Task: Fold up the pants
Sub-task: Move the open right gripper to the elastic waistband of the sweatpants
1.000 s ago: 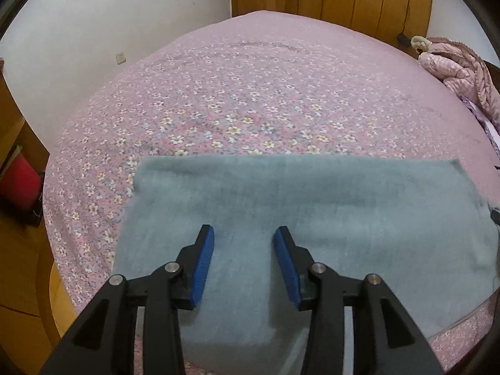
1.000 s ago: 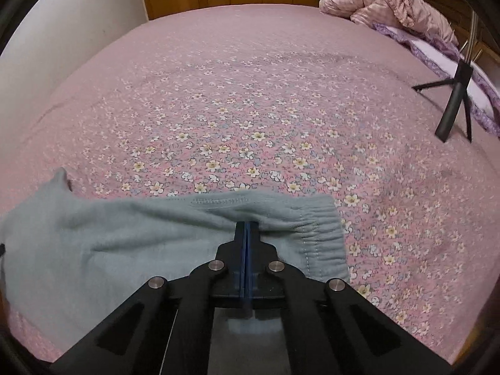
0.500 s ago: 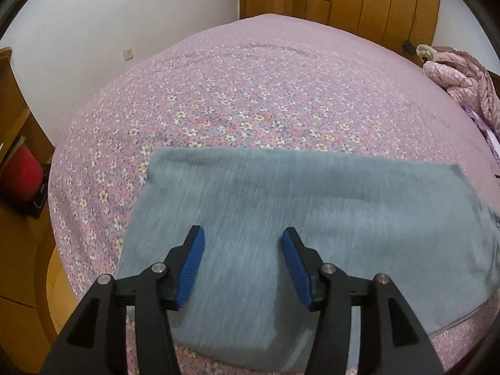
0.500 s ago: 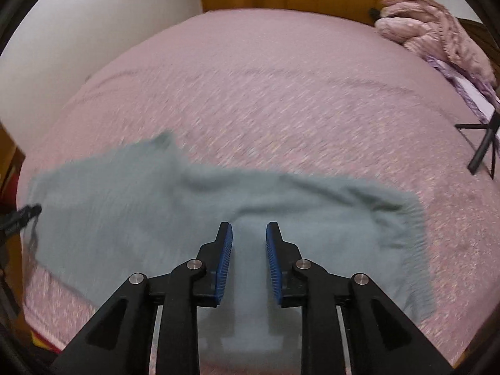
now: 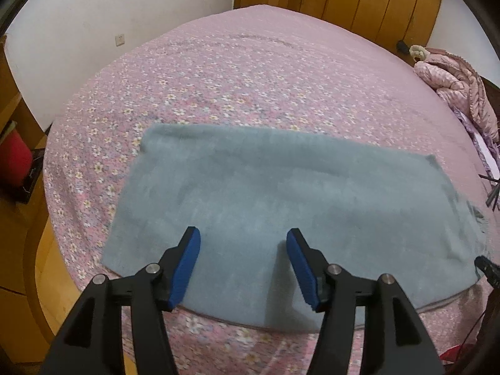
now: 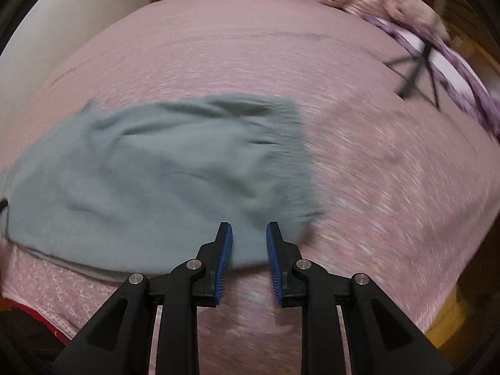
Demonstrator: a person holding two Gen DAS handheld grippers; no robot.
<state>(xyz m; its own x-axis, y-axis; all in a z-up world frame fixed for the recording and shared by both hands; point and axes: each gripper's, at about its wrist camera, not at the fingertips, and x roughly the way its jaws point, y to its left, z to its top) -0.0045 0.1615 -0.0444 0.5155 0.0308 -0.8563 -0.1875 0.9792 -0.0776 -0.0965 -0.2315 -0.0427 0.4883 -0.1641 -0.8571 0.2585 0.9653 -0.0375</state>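
The bed (image 5: 265, 72), spread with a pink flowered cover, carries everything here, and the grey-blue pants (image 5: 281, 200) lie flat on it close to its near edge. In the left wrist view they form one long, tidy rectangle with straight edges and hardly a wrinkle, which suggests the legs are already laid one over the other lengthwise. In the right wrist view, blurred by motion, the gathered waistband end (image 6: 297, 143) lies to the right, with a few soft creases across the cloth beside it.

Judging from this, the first fold looks done and released. What is left is probably shortening the long strip, bringing one end over toward the other once or twice, then smoothing the stack.

The left gripper (image 5: 243, 259) hovers above the near edge of the pants, its jaws fairly wide and opening, with nothing between them. The right gripper (image 6: 249, 247) hangs over the near edge by the waistband end, its jaws narrowly apart and empty; neither pad presses on the cloth.

A black tripod (image 6: 418, 72) stands further back on the bed, well apart from the pants.
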